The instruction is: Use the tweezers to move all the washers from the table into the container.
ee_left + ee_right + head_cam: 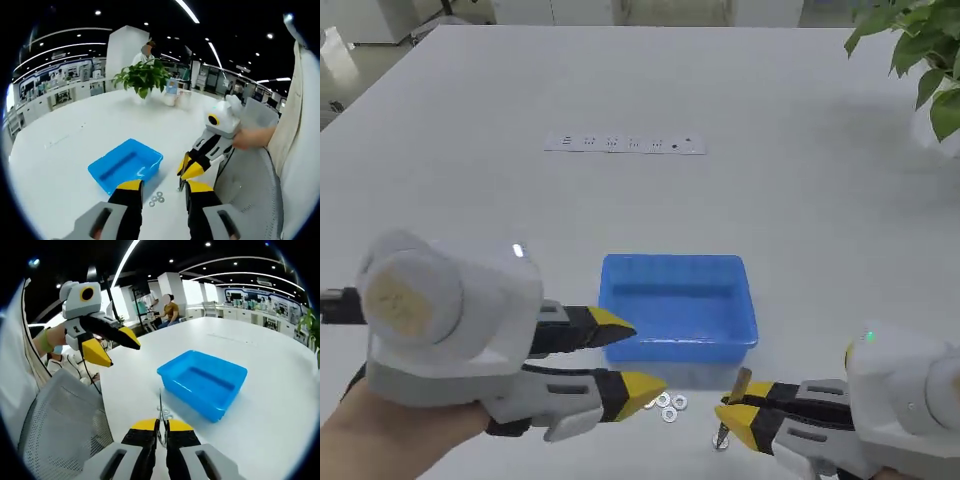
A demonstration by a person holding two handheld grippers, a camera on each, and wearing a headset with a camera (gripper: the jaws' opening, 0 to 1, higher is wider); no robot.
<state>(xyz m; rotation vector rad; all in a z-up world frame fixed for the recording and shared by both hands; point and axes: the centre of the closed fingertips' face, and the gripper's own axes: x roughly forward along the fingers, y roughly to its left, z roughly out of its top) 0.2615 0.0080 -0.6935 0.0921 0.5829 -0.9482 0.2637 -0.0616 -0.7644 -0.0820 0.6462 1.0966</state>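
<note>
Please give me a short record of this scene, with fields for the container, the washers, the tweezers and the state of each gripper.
container: blue, on the white table, no washer seen inside
washers: small cluster on the table, just in front of the container
tweezers: held in the right gripper, tips down toward the table, right of the washers
left gripper: open, holds nothing
right gripper: shut on the tweezers
</note>
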